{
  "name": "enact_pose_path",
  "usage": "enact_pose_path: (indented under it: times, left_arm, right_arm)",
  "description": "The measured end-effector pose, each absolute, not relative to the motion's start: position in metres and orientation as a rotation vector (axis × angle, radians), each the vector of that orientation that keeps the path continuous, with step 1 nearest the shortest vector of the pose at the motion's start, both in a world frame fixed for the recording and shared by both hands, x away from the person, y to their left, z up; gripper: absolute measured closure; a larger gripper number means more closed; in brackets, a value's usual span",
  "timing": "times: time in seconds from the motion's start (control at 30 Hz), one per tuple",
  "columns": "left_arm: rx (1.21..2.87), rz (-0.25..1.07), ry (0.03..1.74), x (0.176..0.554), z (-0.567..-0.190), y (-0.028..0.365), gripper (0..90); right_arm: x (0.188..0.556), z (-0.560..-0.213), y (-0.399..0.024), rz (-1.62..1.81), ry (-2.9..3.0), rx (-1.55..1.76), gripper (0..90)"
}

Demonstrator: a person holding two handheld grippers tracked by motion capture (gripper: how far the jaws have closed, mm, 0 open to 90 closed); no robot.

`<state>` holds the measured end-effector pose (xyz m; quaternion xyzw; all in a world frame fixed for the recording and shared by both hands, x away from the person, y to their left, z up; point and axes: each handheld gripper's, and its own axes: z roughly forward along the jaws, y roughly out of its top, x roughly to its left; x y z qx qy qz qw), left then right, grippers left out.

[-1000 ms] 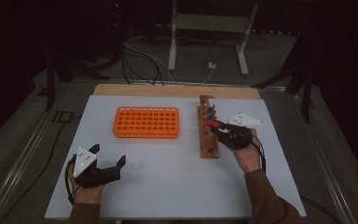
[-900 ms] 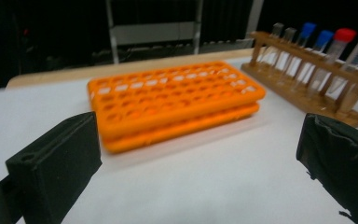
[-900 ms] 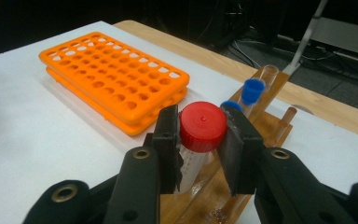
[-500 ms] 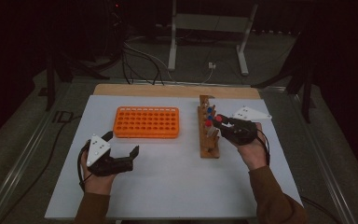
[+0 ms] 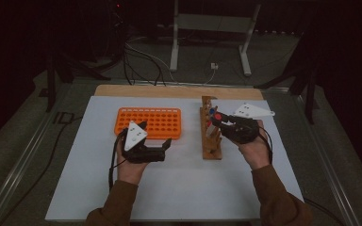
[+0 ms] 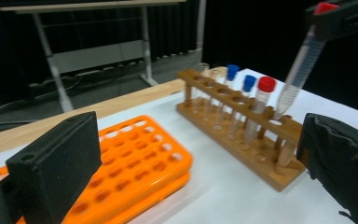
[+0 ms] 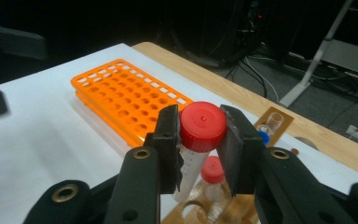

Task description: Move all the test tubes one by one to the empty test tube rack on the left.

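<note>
My right gripper [image 5: 218, 119] is shut on a red-capped clear tube [image 7: 200, 128], its pads clamped on the cap. The tube [image 6: 298, 70] hangs tilted, its tip just above a hole in the wooden rack [image 5: 211, 143]. Two blue-capped tubes and a red-capped tube [image 6: 266, 85] stand in that rack [image 6: 242, 149]. My left gripper [image 5: 154, 134] is open and holds nothing. It hovers over the near right corner of the orange rack [image 5: 162, 117], pointing toward the wooden rack. Its jaws frame both racks in the left gripper view [image 6: 198, 158].
Both racks stand on a white mat [image 5: 184, 188] with a wooden strip [image 5: 169, 91] along its far edge. Beyond the table are a metal stand [image 5: 174, 42] and cables on the floor. The orange rack's [image 7: 126, 102] holes hold nothing.
My left gripper has moved right and forward from the near left of the mat to the orange rack's corner. The right gripper has lifted the red-capped tube a little higher.
</note>
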<state>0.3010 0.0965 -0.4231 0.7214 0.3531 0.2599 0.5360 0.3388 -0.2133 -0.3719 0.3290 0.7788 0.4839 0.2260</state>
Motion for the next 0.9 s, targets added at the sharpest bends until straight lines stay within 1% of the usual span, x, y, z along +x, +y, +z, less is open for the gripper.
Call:
enact_pose_path:
  times: [0.2, 0.3, 0.33, 0.37, 0.43, 0.5, 0.53, 0.7, 0.73, 0.77, 0.83, 0.87, 0.9]
  left_arm:
    - [1.729, 0.584, 0.805, 0.308, -0.425, 0.071, 1.8]
    - [1.743, 0.574, 0.787, 0.311, -0.425, 0.06, 5.8]
    - [1.75, 0.571, 0.784, 0.312, -0.425, 0.057, 5.8]
    - [1.761, 0.573, 0.781, 0.313, -0.425, 0.054, 9.2]
    - [1.775, 0.561, 0.764, 0.314, -0.426, 0.049, 10.6]
    - [1.783, 0.552, 0.756, 0.314, -0.426, 0.045, 16.3]
    - [1.789, 0.552, 0.754, 0.315, -0.426, 0.043, 16.3]
    - [1.808, 0.542, 0.741, 0.319, -0.424, 0.033, 28.4]
    - [1.815, 0.541, 0.734, 0.32, -0.424, 0.031, 28.4]
    - [1.824, 0.534, 0.724, 0.32, -0.424, 0.028, 34.3]
    - [1.829, 0.53, 0.719, 0.321, -0.424, 0.027, 40.3]
    - [1.828, 0.523, 0.717, 0.322, -0.425, 0.025, 40.3]
    - [1.835, 0.519, 0.716, 0.322, -0.425, 0.025, 45.8]
  right_arm:
    - [0.339, -0.373, -0.202, 1.356, 2.175, 0.905, 70.1]
    - [0.338, -0.373, -0.194, 1.363, 2.188, 0.888, 70.1]
    - [0.338, -0.373, -0.194, 1.363, 2.188, 0.888, 70.1]
    - [0.338, -0.373, -0.19, 1.368, 2.196, 0.879, 70.1]
    - [0.337, -0.373, -0.188, 1.369, 2.199, 0.88, 70.0]
    - [0.337, -0.373, -0.183, 1.373, 2.209, 0.869, 70.0]
    - [0.337, -0.373, -0.183, 1.373, 2.209, 0.869, 70.0]
    - [0.336, -0.376, -0.174, 1.384, 2.234, 0.858, 70.0]
    - [0.336, -0.376, -0.174, 1.384, 2.234, 0.858, 70.0]
    - [0.336, -0.377, -0.171, 1.384, 2.242, 0.853, 70.0]
    - [0.336, -0.378, -0.169, 1.387, 2.25, 0.845, 70.1]
    - [0.336, -0.378, -0.169, 1.387, 2.25, 0.845, 70.1]
    - [0.335, -0.378, -0.167, 1.389, 2.255, 0.842, 70.1]
